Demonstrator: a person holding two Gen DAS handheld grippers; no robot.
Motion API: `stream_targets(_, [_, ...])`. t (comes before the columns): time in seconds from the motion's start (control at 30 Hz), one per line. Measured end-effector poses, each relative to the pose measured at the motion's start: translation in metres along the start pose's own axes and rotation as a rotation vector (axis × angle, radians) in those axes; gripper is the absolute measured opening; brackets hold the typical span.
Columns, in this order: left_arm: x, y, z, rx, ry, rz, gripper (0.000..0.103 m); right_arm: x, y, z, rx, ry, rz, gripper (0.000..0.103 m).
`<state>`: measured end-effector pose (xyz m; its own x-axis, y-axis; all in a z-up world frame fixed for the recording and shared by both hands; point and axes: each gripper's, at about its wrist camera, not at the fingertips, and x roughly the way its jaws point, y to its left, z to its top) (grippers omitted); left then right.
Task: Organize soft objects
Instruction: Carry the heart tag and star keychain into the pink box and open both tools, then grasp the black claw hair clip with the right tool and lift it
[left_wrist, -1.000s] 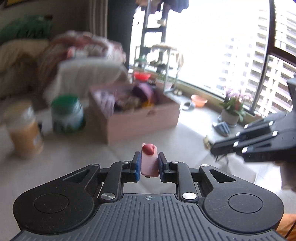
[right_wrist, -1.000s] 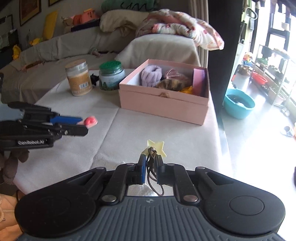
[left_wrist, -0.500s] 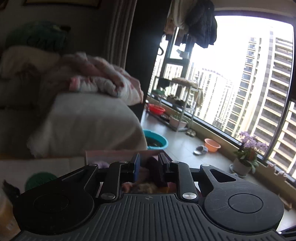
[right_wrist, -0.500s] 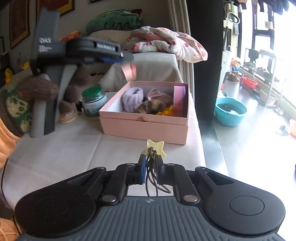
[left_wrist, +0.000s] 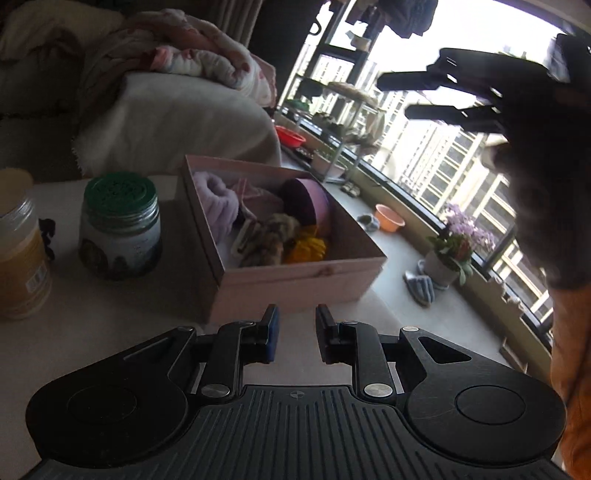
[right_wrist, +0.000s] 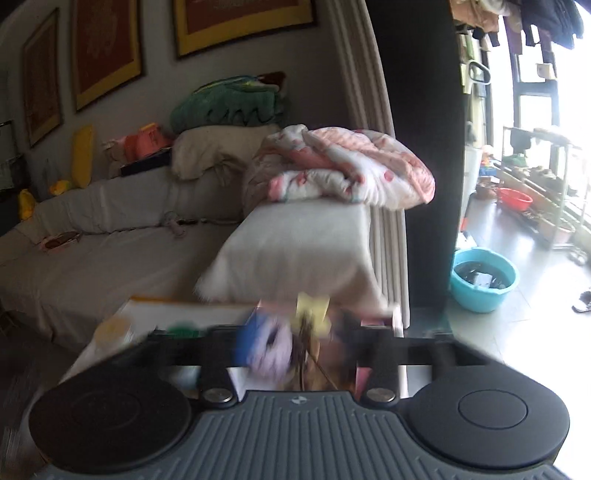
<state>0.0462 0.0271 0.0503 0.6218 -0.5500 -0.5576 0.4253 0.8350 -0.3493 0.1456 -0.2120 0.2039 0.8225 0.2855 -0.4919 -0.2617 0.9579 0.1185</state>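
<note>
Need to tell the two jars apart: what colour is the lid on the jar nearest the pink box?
Green lid, on the glass jar beside the pink box; clearest in the left wrist view.

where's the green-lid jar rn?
Left wrist view, left side: the green-lid jar stands upright on the white-covered table, between the tan-lid jar at the frame's left edge and the pink box.

The right hand-held gripper (right_wrist: 299, 341), jaws just opening, blurs with a yellow star charm (right_wrist: 312, 314) between them.
</note>
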Motion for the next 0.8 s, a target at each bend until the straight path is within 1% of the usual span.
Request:
stream_targets(0.03, [-0.009, -0.004, -0.006, 0.017, -0.001, 0.006, 0.024, 0.006, 0.002, 0.007, -0.001, 0.012, -0.013, 0.064])
stream_targets(0.1, [-0.027, -0.002, -0.016, 0.015, -0.004, 0.028, 0.024, 0.012, 0.006, 0.011, 0.013, 0.041, -0.008, 0.064])
stream_targets(0.17, [-0.041, 0.008, -0.025, 0.002, -0.009, 0.06, 0.024, 0.014, 0.014, 0.006, 0.013, 0.072, 0.012, 0.064])
stream_targets(0.23, [-0.052, 0.023, -0.031, -0.014, -0.028, 0.108, 0.024, 0.017, 0.028, 0.002, -0.015, 0.107, 0.036, 0.064])
stream_targets(0.33, [-0.068, 0.053, -0.035, -0.096, -0.062, 0.139, 0.024, 0.03, 0.065, -0.001, -0.119, 0.19, 0.122, 0.064])
stream_targets(0.37, [-0.074, 0.063, -0.036, -0.125, -0.076, 0.15, 0.024, 0.04, 0.082, -0.001, -0.177, 0.227, 0.164, 0.064])
stream_targets(0.4, [-0.078, 0.074, -0.036, -0.149, -0.09, 0.162, 0.024, 0.048, 0.099, -0.001, -0.24, 0.255, 0.193, 0.059])
stream_targets(0.43, [-0.082, 0.084, -0.036, -0.17, -0.105, 0.173, 0.024, 0.059, 0.118, 0.0, -0.311, 0.281, 0.217, 0.047])
stream_targets(0.47, [-0.086, 0.093, -0.035, -0.187, -0.118, 0.181, 0.024, 0.074, 0.135, 0.003, -0.344, 0.313, 0.235, 0.043])
stream_targets(0.5, [-0.091, 0.103, -0.034, -0.203, -0.13, 0.185, 0.024, 0.092, 0.147, 0.006, -0.338, 0.361, 0.265, 0.041])
stream_targets(0.53, [-0.095, 0.111, -0.034, -0.216, -0.14, 0.187, 0.024, 0.11, 0.155, 0.011, -0.306, 0.413, 0.292, 0.041])
stream_targets(0.63, [-0.106, 0.136, -0.035, -0.247, -0.166, 0.196, 0.024, 0.182, 0.176, 0.026, -0.155, 0.58, 0.329, 0.041])
stream_targets(0.7, [-0.112, 0.151, -0.036, -0.268, -0.188, 0.206, 0.024, 0.232, 0.189, 0.03, -0.065, 0.686, 0.327, 0.041])
stream_targets(0.8, [-0.122, 0.171, -0.041, -0.307, -0.228, 0.219, 0.024, 0.29, 0.209, 0.025, 0.024, 0.818, 0.295, 0.042])
